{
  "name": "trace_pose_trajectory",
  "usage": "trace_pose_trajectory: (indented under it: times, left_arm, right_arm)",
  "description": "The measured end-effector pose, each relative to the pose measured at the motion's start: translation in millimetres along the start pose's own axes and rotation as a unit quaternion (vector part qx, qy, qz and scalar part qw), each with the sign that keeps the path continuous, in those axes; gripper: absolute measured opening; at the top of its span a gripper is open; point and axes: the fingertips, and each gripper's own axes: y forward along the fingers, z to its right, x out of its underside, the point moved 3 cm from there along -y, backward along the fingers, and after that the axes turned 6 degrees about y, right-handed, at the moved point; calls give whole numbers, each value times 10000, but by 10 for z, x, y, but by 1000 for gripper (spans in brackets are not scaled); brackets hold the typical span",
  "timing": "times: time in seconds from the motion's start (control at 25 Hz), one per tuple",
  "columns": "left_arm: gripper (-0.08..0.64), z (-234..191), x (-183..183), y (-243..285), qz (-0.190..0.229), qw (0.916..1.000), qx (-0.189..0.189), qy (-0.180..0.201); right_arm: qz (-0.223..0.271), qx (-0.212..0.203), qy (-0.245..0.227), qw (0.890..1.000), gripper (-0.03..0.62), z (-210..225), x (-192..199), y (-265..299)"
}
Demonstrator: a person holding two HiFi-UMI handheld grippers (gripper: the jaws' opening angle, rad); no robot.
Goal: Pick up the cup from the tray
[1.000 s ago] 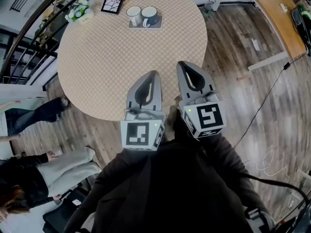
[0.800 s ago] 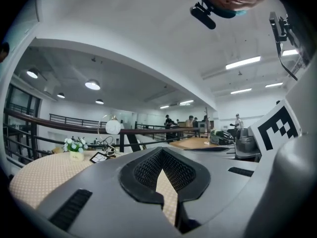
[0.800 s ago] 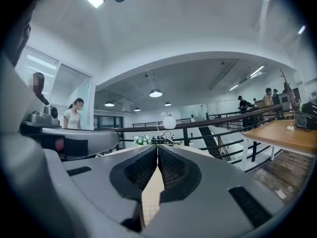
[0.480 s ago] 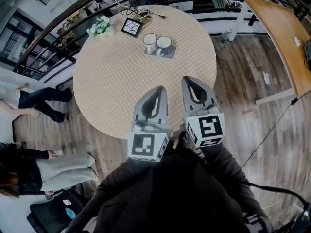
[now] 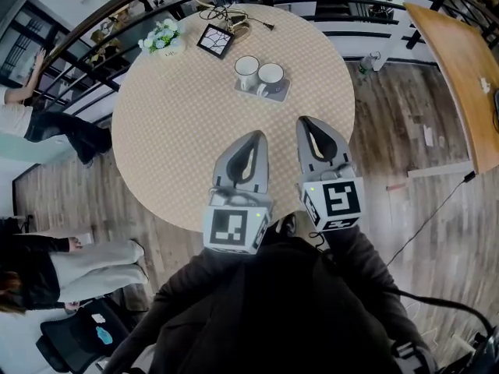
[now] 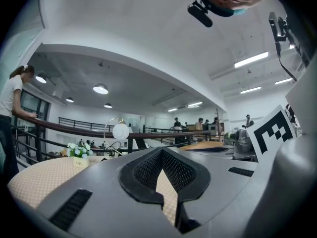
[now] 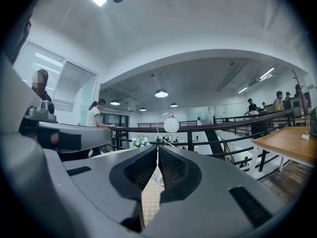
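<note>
Jaws on both grippers are together with nothing between them. In the head view the left gripper point(image 5: 259, 134) and the right gripper point(image 5: 303, 121) each show a closed teardrop shape, and each gripper view shows its pads meeting at the tip. Both grippers point level toward the tray point(image 5: 282, 96) and hang over the near part of the round surface point(image 5: 171, 131), well short of the tray.

Two cups stand upright on the tray, close side by side: a white cup point(image 5: 246, 70) on its left half and a second cup point(image 5: 270, 76) on its right. Flowers point(image 5: 162, 37) and a frame point(image 5: 214, 41) sit beyond the tray, to its left.

The step in hand looks like the approach, since no cup is touched yet. Next, one gripper would need to reach the tray, spread its jaws wide enough to span a cup, then close on its wall. The right gripper is the nearer to the tray.
</note>
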Motion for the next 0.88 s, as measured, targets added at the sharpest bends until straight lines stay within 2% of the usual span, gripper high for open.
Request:
trace_pose_trajectory:
  times: [0.2, 0.32, 0.44, 0.64, 0.88]
  left_arm:
    - [5, -204, 149, 388, -1, 9996, 37, -285]
    - [5, -288, 302, 582, -99, 9993, 155, -323]
    - [5, -402, 527, 731, -269, 9980, 262, -510]
    - [5, -631, 985, 986, -591, 9940, 313, -863]
    - [5, -836, 1484, 1199, -1061, 9874, 332, -1123]
  right_arm:
    - [-230, -49, 63, 9997, 9, 160, 208, 468]
    - [-449, -82, 208, 9987, 12, 263, 429, 758]
    - [-741, -125, 333, 9966, 81, 334, 699, 1040]
    - [-1072, -60, 315, 9937, 141, 466, 1117, 1486]
    - [-1113, -52, -62, 9938, 244, 639, 1410, 1959]
